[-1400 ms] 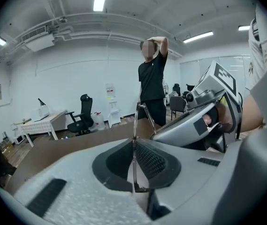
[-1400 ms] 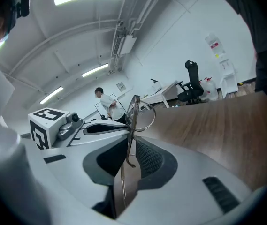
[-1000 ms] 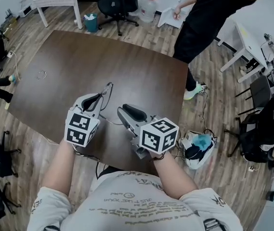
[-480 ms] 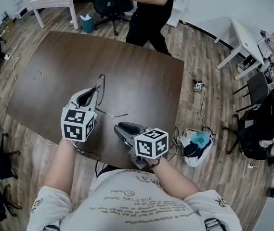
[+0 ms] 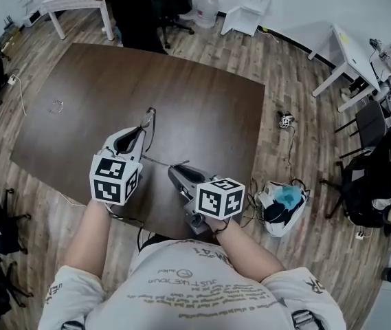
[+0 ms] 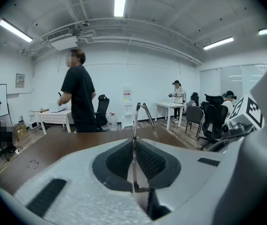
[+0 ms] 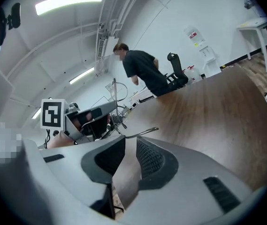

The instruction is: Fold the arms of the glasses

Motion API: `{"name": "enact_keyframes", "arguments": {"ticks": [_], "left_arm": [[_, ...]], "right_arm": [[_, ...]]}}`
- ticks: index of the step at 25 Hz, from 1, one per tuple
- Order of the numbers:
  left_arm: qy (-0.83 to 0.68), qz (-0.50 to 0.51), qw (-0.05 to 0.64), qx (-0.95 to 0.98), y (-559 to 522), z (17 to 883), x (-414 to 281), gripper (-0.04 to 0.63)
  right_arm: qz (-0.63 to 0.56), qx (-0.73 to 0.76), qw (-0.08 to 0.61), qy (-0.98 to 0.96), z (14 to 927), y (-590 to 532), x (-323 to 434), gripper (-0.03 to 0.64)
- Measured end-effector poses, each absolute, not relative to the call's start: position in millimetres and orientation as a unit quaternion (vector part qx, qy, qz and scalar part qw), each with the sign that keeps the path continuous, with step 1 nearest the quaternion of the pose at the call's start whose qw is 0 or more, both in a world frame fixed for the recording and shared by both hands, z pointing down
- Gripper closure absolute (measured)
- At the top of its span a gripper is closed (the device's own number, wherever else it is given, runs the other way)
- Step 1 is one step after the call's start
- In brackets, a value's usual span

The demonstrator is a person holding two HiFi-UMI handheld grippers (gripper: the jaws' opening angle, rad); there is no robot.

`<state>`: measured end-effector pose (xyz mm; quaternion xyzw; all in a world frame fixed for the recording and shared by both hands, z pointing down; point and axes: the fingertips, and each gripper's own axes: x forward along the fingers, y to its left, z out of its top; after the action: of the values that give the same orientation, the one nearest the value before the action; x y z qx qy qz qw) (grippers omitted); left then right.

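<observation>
- Dark brown table (image 5: 202,108) on wood floor (image 5: 291,74) – office room, a person in black (image 5: 130,5) standing at the far edge.
- left gripper (image 5: 140,130) clenched on the glasses (image 5: 150,119): thin wire frame pinched between its pads, the rest sticking up past the jaw tips.
- One temple arm (image 5: 161,161) runs sideways from the left gripper toward the right gripper (image 5: 178,172).
- right gripper: jaws apart, nothing clamped – the arm's tip (image 7: 142,133) lies just ahead of its jaw tips.
</observation>
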<state>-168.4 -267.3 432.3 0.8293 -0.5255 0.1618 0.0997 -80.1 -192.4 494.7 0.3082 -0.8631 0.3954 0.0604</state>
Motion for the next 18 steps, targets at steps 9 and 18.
{"name": "enact_keyframes", "arguments": {"ticks": [9,18], "left_arm": [[-0.497,0.199,0.052,0.843,-252.8,440.7,-146.2,0.563],[-0.459,0.230,0.017,0.858,-235.8,448.8,-123.8,0.563]], "right_arm": [[0.383,0.314,0.029,-0.869,473.8,-199.9,-69.1,0.569],[0.354,0.326,0.012,-0.877,454.9,-209.0,-68.6,0.589]]}}
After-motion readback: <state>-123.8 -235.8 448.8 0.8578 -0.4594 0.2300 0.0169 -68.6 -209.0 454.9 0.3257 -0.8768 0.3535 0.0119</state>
